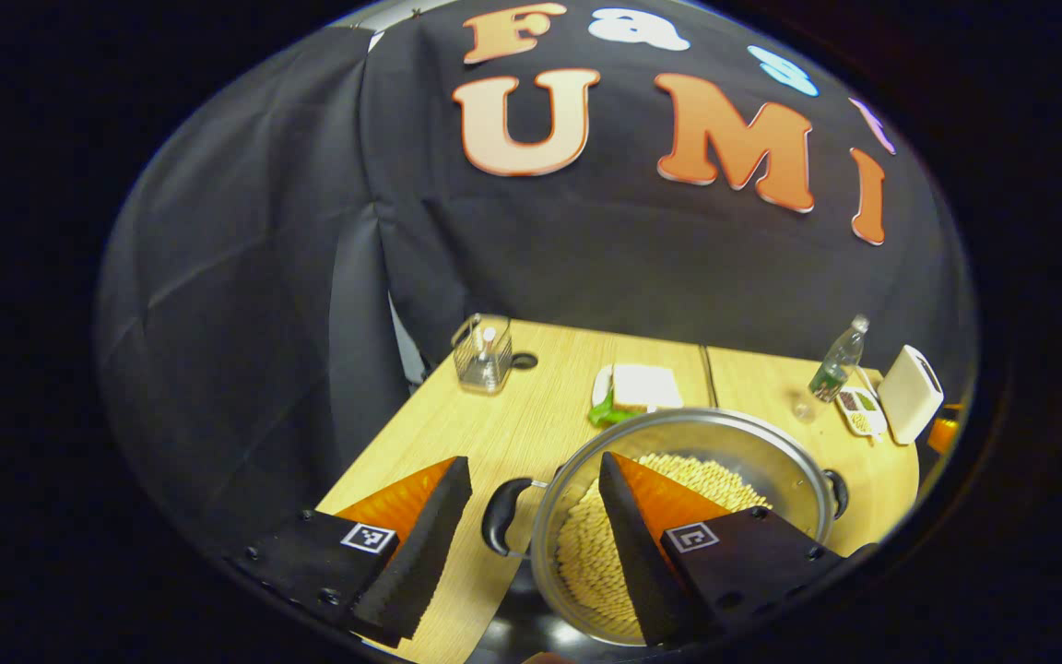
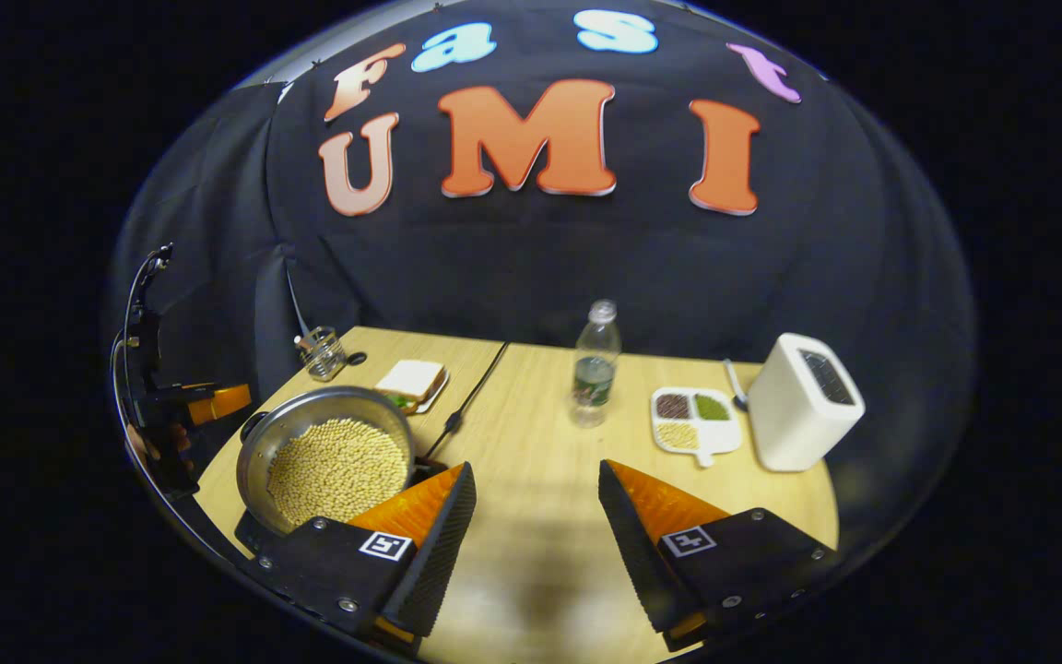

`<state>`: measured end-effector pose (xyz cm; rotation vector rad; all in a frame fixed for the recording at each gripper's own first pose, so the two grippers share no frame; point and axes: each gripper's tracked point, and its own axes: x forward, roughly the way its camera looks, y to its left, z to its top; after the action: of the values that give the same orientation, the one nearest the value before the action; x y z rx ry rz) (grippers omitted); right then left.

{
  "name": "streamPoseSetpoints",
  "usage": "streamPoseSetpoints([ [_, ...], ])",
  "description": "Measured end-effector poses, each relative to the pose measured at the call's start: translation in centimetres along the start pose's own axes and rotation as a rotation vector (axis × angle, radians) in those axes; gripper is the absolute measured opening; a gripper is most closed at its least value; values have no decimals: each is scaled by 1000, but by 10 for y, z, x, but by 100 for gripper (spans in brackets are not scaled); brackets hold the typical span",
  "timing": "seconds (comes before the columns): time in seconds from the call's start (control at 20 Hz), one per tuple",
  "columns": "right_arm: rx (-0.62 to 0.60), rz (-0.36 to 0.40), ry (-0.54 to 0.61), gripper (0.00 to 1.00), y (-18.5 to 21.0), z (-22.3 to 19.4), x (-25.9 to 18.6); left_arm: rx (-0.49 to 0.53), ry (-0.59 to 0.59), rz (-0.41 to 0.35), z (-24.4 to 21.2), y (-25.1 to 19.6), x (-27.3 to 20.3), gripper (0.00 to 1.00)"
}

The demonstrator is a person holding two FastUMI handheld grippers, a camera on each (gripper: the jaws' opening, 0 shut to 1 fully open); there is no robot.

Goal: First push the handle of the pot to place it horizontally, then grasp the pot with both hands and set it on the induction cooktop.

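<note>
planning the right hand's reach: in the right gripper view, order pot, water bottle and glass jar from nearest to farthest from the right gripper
1. pot, close on its left.
2. water bottle, ahead near mid-table.
3. glass jar, far back left corner.
Measured from the right gripper.

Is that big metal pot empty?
No, the pot holds a layer of small pale beans across its bottom, plain in the right gripper view.

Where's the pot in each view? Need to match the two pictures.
Left gripper view: the pot sits bottom centre, its near handle between the open jaws of the left gripper.
Right gripper view: the pot sits lower left, left of the right gripper.
Shared landmark: the sandwich on its plate, just behind the pot in both.
</note>
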<state>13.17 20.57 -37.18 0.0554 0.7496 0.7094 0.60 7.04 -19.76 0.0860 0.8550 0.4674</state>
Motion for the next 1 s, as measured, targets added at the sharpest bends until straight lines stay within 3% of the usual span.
streamPoseSetpoints([
  [0.2, -54, -143, -186, 87, -107, 73, -78, 8, -154, -53, 72, -48, -40, 92],
  [0.4, -88, -241, -333, 87, -169, 119, -153, -13, -299, -109, 145, -90, -84, 92],
  [0.55, -100, -286, -407, 88, -191, 146, -198, -32, -419, -163, 200, -118, -122, 92],
  [0.6, -90, -292, -437, 93, -196, 158, -213, -37, -459, -187, 218, -128, -136, 92],
  [0.65, -75, -289, -468, 89, -195, 171, -228, -42, -499, -204, 232, -136, -148, 93],
  [0.9, -51, -294, -598, 92, -203, 223, -282, -93, -683, -307, 306, -167, -217, 95],
  [1.0, -34, -276, -651, 97, -196, 247, -305, -111, -731, -345, 333, -171, -241, 96],
])
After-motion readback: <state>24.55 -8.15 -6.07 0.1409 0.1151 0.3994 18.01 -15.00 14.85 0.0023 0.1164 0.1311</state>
